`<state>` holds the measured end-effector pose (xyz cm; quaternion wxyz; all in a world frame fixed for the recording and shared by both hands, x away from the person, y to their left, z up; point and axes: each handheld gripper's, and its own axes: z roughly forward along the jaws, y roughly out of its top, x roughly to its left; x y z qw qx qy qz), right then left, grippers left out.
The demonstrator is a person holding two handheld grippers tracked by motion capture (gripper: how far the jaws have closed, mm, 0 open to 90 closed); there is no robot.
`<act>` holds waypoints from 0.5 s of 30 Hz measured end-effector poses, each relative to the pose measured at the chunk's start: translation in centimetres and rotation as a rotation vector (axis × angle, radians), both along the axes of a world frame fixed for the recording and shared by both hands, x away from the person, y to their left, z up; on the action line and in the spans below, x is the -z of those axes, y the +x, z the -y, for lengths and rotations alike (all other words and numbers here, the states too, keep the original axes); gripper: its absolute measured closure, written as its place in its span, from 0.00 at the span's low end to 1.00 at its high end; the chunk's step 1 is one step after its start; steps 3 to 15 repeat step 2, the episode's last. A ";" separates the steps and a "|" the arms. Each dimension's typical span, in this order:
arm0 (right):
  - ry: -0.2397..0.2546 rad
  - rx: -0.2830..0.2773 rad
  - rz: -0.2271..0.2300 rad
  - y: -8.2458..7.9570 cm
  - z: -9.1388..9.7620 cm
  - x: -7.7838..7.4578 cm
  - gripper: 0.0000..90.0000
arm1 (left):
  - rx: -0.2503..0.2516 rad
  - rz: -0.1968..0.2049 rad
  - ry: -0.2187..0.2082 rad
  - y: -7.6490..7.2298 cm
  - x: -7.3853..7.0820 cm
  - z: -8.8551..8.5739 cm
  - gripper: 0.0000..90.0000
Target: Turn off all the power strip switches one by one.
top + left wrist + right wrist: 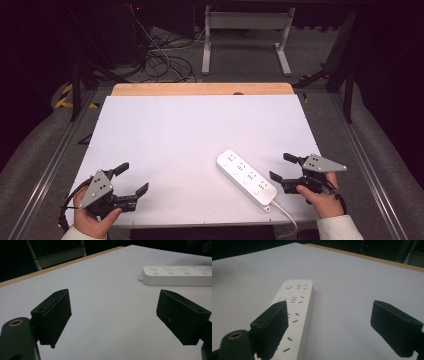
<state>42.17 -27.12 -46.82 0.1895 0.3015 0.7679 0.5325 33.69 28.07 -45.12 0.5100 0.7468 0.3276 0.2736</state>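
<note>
High view: we saw a white power strip (246, 180) lying slantwise on the counter (175, 135), its near end just left of our right claw (284, 170), which gaped empty. Our left claw (131, 181), also open, sat well apart.

1 white power strip (246, 179) w/ 4 outlet sets, near the table's (165, 130) front right corner. 2 grippers: left gripper (131, 180), right gripper (282, 167).
</note>
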 end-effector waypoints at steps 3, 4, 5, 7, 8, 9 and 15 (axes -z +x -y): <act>0.003 0.015 -0.015 0.0 0.3 0.2 0.17 | -0.005 -0.007 -0.004 0.0 0.1 0.0 0.15; 0.003 0.015 -0.015 0.0 0.3 0.2 0.17 | -0.005 -0.007 -0.004 0.0 0.1 0.0 0.15; 0.003 0.015 -0.015 0.0 0.3 0.2 0.17 | -0.005 -0.007 -0.004 0.0 0.1 0.0 0.15; 0.003 0.015 -0.015 0.0 0.3 0.2 0.17 | -0.005 -0.007 -0.004 0.0 0.1 0.0 0.15; 0.003 0.015 -0.015 0.0 0.3 0.2 0.17 | -0.005 -0.007 -0.004 0.0 0.1 0.0 0.15; 0.003 0.015 -0.015 0.0 0.3 0.2 0.17 | -0.005 -0.007 -0.004 0.0 0.1 0.0 0.15; 0.003 0.015 -0.015 0.0 0.3 0.2 0.17 | -0.005 -0.007 -0.004 0.0 0.1 0.0 0.15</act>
